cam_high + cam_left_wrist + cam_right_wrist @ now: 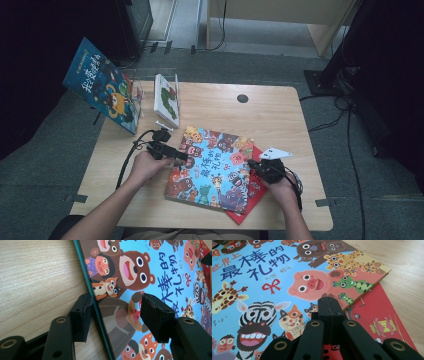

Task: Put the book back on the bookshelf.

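Note:
A picture book with cartoon animals on a blue cover (215, 170) (155, 270) (262, 277) lies at the table's middle, on top of a red book (255, 192) (384, 315). My left gripper (182, 156) (116, 302) is open at the book's left edge. That teal edge runs between the jaws: one pad sits beside it on the table side, and the other hangs just over the cover. My right gripper (251, 163) (329, 301) is shut with nothing between its jaws. Its tip is over the cover near the book's right edge.
At the back left a blue book (102, 87) leans on a clear stand, with a white book (166, 99) upright beside it. The wooden table (225, 107) has a cable hole (242, 98) near its far edge. Cables trail from both grippers.

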A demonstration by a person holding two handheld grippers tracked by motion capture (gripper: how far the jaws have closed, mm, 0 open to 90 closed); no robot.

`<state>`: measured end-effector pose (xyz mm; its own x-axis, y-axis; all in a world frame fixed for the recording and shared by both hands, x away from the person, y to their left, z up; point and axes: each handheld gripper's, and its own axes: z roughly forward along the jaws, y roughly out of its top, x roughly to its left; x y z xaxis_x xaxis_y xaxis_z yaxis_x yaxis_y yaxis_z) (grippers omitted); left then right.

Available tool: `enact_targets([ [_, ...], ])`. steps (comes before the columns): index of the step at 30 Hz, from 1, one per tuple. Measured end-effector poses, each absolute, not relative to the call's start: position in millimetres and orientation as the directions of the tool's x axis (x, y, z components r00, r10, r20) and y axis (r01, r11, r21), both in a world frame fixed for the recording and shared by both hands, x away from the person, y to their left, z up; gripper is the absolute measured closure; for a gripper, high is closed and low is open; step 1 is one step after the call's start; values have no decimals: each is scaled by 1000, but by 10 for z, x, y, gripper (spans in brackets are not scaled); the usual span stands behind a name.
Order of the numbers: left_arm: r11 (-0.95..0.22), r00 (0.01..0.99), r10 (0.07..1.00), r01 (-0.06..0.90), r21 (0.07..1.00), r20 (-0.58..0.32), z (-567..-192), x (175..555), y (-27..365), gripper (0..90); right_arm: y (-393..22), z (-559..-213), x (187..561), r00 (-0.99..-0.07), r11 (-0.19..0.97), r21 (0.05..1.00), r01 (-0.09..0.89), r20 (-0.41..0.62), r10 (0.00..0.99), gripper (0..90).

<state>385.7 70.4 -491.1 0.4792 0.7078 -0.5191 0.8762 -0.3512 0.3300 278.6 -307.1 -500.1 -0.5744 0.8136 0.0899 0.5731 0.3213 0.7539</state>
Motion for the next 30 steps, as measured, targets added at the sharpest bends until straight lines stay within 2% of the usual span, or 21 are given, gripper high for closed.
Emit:
enact_targets([
  [11, -323, 429, 717, 903, 283, -549, -4904, 3868, 689, 417, -3068, -5002, 2783, -576, 324, 755, 571, 86, 813, 900],
  [19, -331, 442, 723, 896, 296, -531, -4890, 3829, 641, 337, -3044, -5005, 2785, -582, 328, 757, 565, 84, 809, 900],
  [24, -353, 458, 732, 888, 295, -504, -4879, 3828, 638, 385, -3043, -5006, 2783, -585, 332, 758, 561, 80, 807, 900],
  [30, -356, 466, 739, 884, 304, -487, -4873, 3806, 618, 381, -3046, -4993, 2763, -599, 353, 750, 559, 71, 797, 900],
])
